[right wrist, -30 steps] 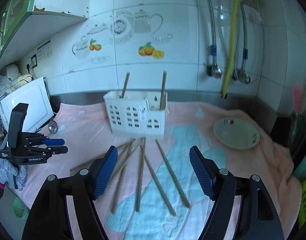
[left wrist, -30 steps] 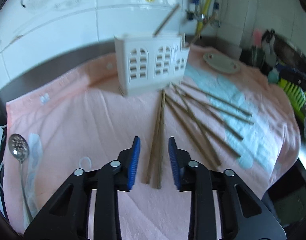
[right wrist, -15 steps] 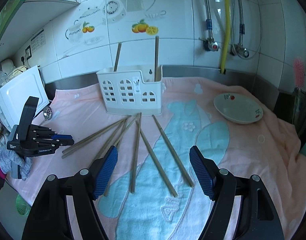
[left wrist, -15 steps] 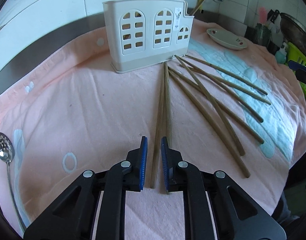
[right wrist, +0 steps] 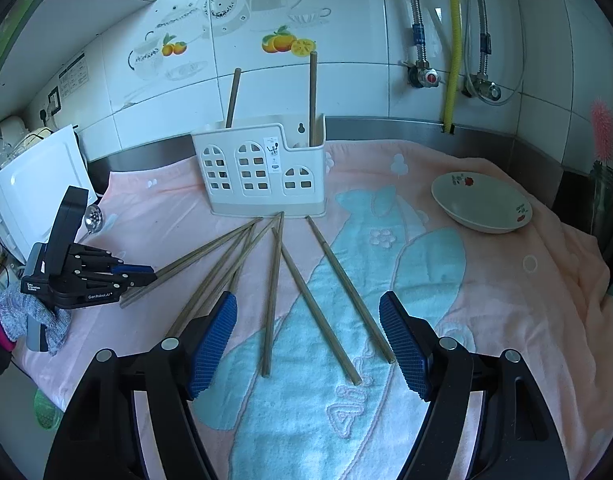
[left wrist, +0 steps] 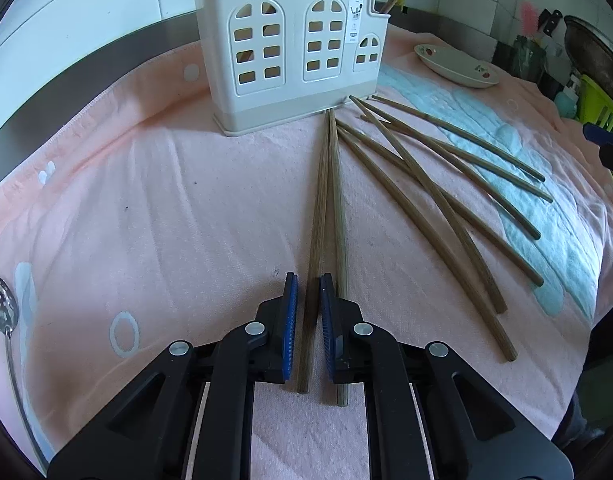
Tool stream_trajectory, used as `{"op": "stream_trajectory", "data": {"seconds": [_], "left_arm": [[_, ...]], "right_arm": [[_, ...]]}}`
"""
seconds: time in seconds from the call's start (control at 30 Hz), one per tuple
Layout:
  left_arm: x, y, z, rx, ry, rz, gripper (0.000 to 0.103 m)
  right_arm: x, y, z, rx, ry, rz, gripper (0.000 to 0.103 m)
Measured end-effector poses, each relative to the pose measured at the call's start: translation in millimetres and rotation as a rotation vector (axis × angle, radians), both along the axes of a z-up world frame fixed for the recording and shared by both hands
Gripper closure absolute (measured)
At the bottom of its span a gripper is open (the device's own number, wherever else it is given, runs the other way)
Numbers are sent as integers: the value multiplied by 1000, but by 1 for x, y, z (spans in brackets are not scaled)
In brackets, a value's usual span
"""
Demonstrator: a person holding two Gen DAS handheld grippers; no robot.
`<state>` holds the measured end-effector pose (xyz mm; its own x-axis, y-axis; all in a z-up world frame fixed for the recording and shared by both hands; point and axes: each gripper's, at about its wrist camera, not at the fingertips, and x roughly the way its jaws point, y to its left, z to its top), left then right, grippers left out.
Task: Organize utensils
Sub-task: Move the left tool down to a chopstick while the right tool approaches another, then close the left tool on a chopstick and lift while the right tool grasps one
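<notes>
A white plastic utensil holder [left wrist: 294, 52] [right wrist: 262, 176] stands on the pink towel with two chopsticks upright in it [right wrist: 313, 96]. Several brown chopsticks lie fanned out in front of it [right wrist: 272, 292]. My left gripper [left wrist: 306, 280] [right wrist: 152, 270] is low over the leftmost pair. Its jaws are closing around the near end of one chopstick [left wrist: 321, 208], with a thin gap still showing at the pad. The neighbouring chopstick [left wrist: 337, 208] runs under the right finger. My right gripper [right wrist: 308, 308] hangs open above the middle chopsticks and holds nothing.
A white bowl [right wrist: 480, 204] [left wrist: 458, 66] sits on the towel to the right. A slotted metal spoon [left wrist: 0, 308] lies at the towel's left edge, next to a white appliance [right wrist: 38, 196]. A green basket [left wrist: 602, 116] and pipes [right wrist: 452, 60] line the right side and the wall.
The left gripper came down and forward onto the left chopstick pair, and its jaws narrowed from wide to almost shut around one stick. The right gripper sank a little, its jaws unchanged.
</notes>
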<state>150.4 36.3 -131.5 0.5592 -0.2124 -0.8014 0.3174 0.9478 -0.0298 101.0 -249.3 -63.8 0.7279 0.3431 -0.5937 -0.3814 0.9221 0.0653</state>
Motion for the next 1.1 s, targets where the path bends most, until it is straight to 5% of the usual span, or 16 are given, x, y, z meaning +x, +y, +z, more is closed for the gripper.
{"op": "stream_trajectory", "data": {"seconds": [0.43, 1.1], "left_arm": [[0, -9, 1, 37, -29, 4, 96], [-19, 4, 57, -67, -121, 48, 97]], "right_arm": [[9, -1, -16, -23, 46, 13, 39], [13, 33, -46, -21, 119, 90, 66]]}}
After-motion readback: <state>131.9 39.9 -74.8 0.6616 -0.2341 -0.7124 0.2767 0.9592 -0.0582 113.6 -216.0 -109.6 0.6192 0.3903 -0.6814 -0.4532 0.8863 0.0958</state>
